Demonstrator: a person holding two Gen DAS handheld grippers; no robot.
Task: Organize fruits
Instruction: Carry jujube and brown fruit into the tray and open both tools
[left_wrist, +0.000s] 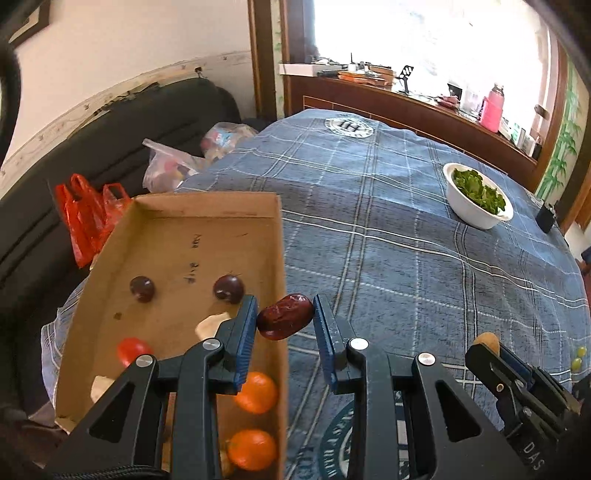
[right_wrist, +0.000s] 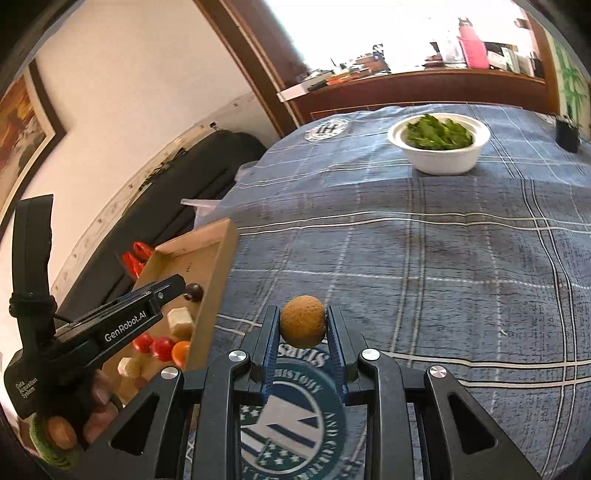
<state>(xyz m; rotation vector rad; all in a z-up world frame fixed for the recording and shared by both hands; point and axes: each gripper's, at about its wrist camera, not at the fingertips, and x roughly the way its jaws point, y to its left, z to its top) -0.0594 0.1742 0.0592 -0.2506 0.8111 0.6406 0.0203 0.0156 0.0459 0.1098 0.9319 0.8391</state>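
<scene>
Holding a dark red date (left_wrist: 285, 316) btwn its blue pads, the left gripper (left_wrist: 285, 318) sits right over the right wall of the cardboard tray (left_wrist: 207, 206); both pads touch the fruit, so it's clamped on it, lifted clear of the cloth. The right gripper (right_wrist: 303, 325) is clamped on a round tan-brown fruit (right_wrist: 303, 321), pads pressed to both sides, above the printed round emblem (right_wrist: 295, 413) near the table's front edge.

Tray lies at the table's left edge, on the blue plaid tablecloth (left_wrist: 424, 258). Inside it:
- two dark purple round fruits (left_wrist: 142, 289) side by side, mid-tray, apart from each other
- a red tomato (left_wrist: 132, 350) by the tray's left wall
- two oranges (left_wrist: 256, 392) against the right wall, nr the front, one behind the other
- pale chunks (left_wrist: 211, 325), partly hidden behind the left gripper's finger.

The right wrist view shows the same tray w/ more red tomatoes (right_wrist: 162, 348) and pale cubes (right_wrist: 180, 320) under the left gripper.

A white bowl (left_wrist: 476, 218) of green leaves stands well apart, toward the table's far right corner. Two small green grapes (left_wrist: 578, 358) lie at the right edge, just beyond the right gripper. Off the left edge: red plastic bags (left_wrist: 88, 218) and a clear bag (left_wrist: 170, 170) on a dark sofa (left_wrist: 44, 206). A small black object (right_wrist: 567, 134) sits at the far right edge; can't tell what it is.
</scene>
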